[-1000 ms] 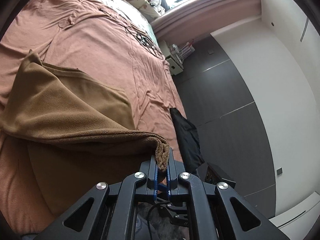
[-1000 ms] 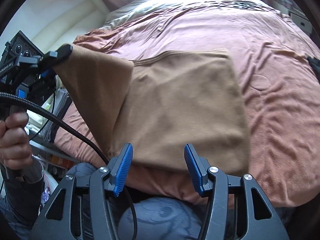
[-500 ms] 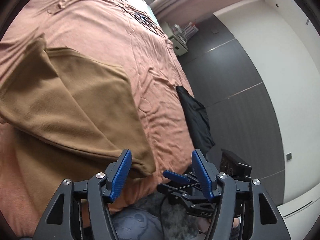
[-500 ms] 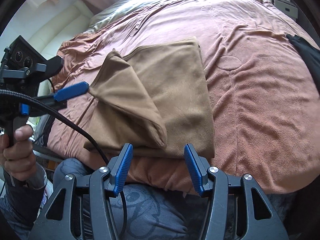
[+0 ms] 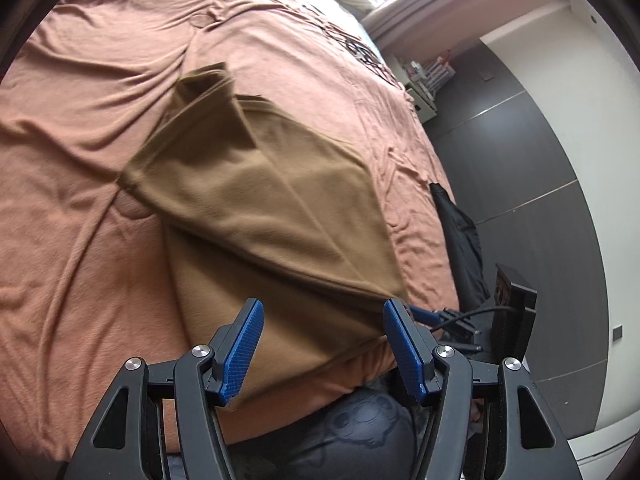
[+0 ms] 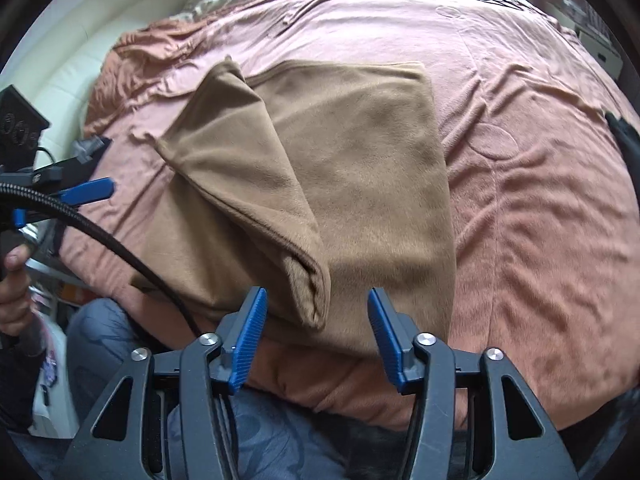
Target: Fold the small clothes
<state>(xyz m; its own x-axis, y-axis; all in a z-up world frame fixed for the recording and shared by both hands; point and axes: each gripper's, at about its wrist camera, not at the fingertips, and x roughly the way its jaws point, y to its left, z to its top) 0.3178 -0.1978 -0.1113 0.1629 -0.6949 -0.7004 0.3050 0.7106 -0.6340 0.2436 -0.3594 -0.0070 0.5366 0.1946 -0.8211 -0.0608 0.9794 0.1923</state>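
Observation:
A tan-brown garment (image 5: 276, 216) (image 6: 352, 184) lies flat on the salmon bedspread (image 5: 80, 128) (image 6: 540, 208), with one flap folded diagonally over its left part; that flap's corner (image 6: 312, 296) rests near the front edge. My left gripper (image 5: 324, 344) stands open just above the garment's near edge, nothing between its blue pads. My right gripper (image 6: 316, 336) is open too, hovering at the near edge by the folded corner. The left gripper's blue tip (image 6: 90, 192) shows at the left of the right wrist view, off the cloth.
A black garment (image 5: 460, 236) (image 6: 624, 140) lies at the bed's right edge. The person's patterned dark trousers (image 6: 260, 432) fill the foreground; a hand (image 6: 14, 280) and black cable (image 6: 120, 248) sit at left. Pillows and clutter at the bed's far end.
My left gripper opened and let go of the garment's corner. The lifted flap dropped and now lies folded diagonally over the garment. The left gripper drew back toward the near edge.

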